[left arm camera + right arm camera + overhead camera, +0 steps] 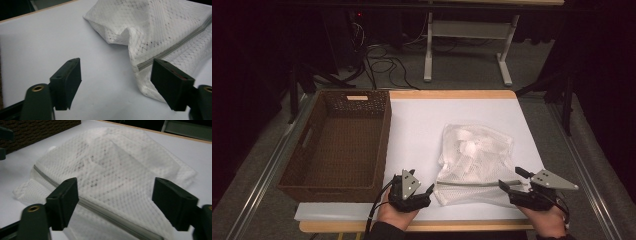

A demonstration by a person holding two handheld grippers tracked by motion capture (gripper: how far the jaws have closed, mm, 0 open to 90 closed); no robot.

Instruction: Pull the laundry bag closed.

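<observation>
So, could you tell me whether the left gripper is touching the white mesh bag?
Apart. In the left gripper view, the left gripper has open jaws with bare table between them, and the mesh bag lies beyond them.

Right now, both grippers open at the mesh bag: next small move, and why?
Probably close the right gripper on the mesh laundry bag at its grey zipper: both jaws stand open with the bag between them, while the left gripper sits beside the bag's corner.

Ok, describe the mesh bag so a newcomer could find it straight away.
On the white table sheet, right of the brown woven basket, lies the white mesh bag. It is soft, crumpled and see-through, with a grey zipper along its near edge, unlike the rigid dark basket.
</observation>
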